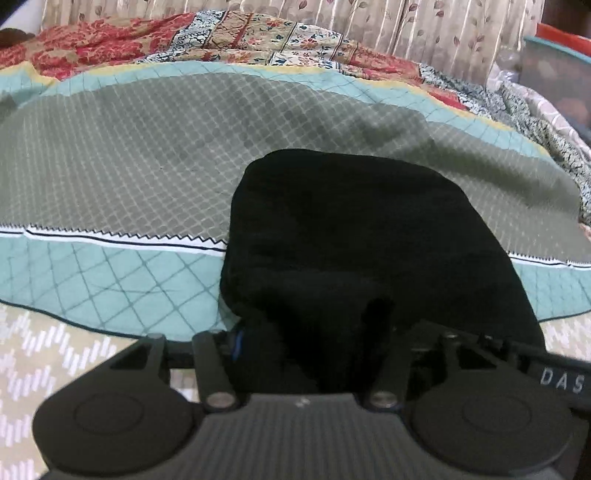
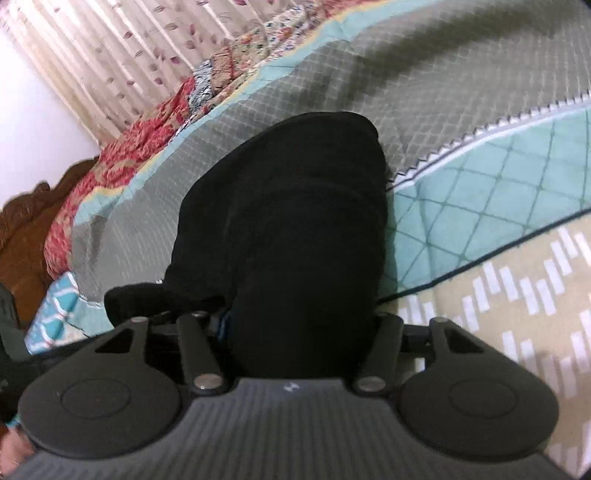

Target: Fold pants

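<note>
The black pants [image 1: 351,229] lie in a folded stack on the grey-and-teal checked bedspread [image 1: 129,166]. Their near edge bunches over my left gripper [image 1: 314,332], whose fingertips are hidden under the cloth. Only a blue strip on one finger [image 1: 238,343] shows. The linkages stand spread, with cloth between the jaws. In the right wrist view the pants [image 2: 288,206] run away from my right gripper [image 2: 299,321] across the bedspread [image 2: 480,92]. That gripper's jaws are also spread, with black cloth lying between and over its fingers [image 2: 221,325].
A red and floral quilt [image 1: 110,44] is heaped along the far side below a leaf-print curtain [image 1: 406,26]. A teal-rimmed container [image 1: 554,66] stands at the far right. A beige patterned sheet [image 1: 55,350] covers the near edge. A wooden headboard [image 2: 26,229] is at the left.
</note>
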`<state>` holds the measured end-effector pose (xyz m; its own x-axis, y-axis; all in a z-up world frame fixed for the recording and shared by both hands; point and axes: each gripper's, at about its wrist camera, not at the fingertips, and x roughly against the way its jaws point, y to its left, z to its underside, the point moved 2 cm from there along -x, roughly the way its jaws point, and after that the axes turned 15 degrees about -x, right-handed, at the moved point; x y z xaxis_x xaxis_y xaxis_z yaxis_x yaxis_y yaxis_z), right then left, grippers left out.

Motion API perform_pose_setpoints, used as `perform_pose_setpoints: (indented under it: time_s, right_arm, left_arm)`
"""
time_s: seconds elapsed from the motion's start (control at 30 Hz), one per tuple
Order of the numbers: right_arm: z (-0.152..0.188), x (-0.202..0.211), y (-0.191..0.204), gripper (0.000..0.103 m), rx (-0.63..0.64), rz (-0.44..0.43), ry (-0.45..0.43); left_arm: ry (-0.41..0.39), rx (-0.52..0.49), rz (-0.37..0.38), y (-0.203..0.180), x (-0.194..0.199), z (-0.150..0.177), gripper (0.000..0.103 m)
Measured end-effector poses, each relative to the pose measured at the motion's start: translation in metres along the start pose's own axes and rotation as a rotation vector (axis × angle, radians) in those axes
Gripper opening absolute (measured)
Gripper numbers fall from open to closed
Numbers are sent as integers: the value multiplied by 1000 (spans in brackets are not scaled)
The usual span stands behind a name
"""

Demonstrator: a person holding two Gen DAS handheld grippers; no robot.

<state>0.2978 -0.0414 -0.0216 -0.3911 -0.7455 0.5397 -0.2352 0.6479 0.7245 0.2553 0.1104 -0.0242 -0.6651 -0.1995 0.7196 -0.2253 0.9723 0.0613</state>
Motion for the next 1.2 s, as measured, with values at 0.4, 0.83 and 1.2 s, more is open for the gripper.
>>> perform_pose_setpoints:
  time_s: [0.4,0.83,1.2]
  right_arm:
    - [70,102,22,103,-10,276,-119]
    - [171,185,44,103,29,297,-10]
    - [219,236,67,103,61,245,-60]
  left_arm:
    - [35,-19,-182,-4,119,28,103]
    - [9,-39,-171,-41,250,104,103]
    - [-39,-27,-175,-61,300,135,103]
